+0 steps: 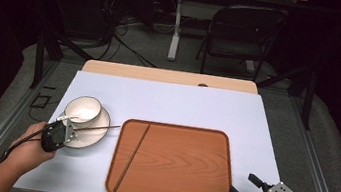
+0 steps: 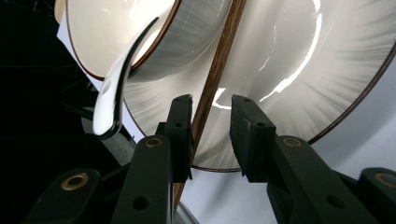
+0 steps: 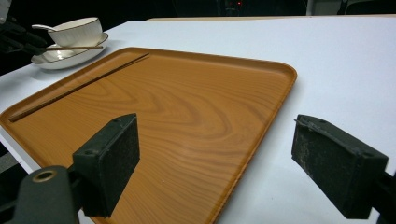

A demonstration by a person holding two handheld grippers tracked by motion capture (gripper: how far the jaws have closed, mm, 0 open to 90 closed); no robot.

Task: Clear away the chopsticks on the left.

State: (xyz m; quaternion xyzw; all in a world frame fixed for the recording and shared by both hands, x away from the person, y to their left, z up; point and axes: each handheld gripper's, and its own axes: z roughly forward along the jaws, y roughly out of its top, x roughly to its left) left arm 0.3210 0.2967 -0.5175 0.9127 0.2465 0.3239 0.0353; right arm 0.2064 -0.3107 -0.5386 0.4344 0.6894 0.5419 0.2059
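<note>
A white plate (image 1: 96, 136) at the table's left carries a brown-rimmed bowl (image 1: 83, 108) with a white spoon (image 2: 114, 88) leaning out of it. One brown chopstick (image 1: 99, 128) lies across the plate, its tip pointing toward the wooden tray (image 1: 184, 163). My left gripper (image 1: 70, 130) is at the plate's near-left edge. Its jaws straddle that chopstick (image 2: 219, 60): one pad is right beside it, the other stands apart. A second chopstick (image 1: 132, 155) rests in the tray's left part. My right gripper (image 1: 242, 183) hovers open off the tray's near-right corner (image 3: 187, 116), with nothing between its pads.
A white cover spreads over the table, and a wooden strip (image 1: 171, 76) shows at its far edge. Beyond stand a black folding chair (image 1: 243, 30), a white table leg (image 1: 176, 26) and floor cables. Metal rails flank both sides.
</note>
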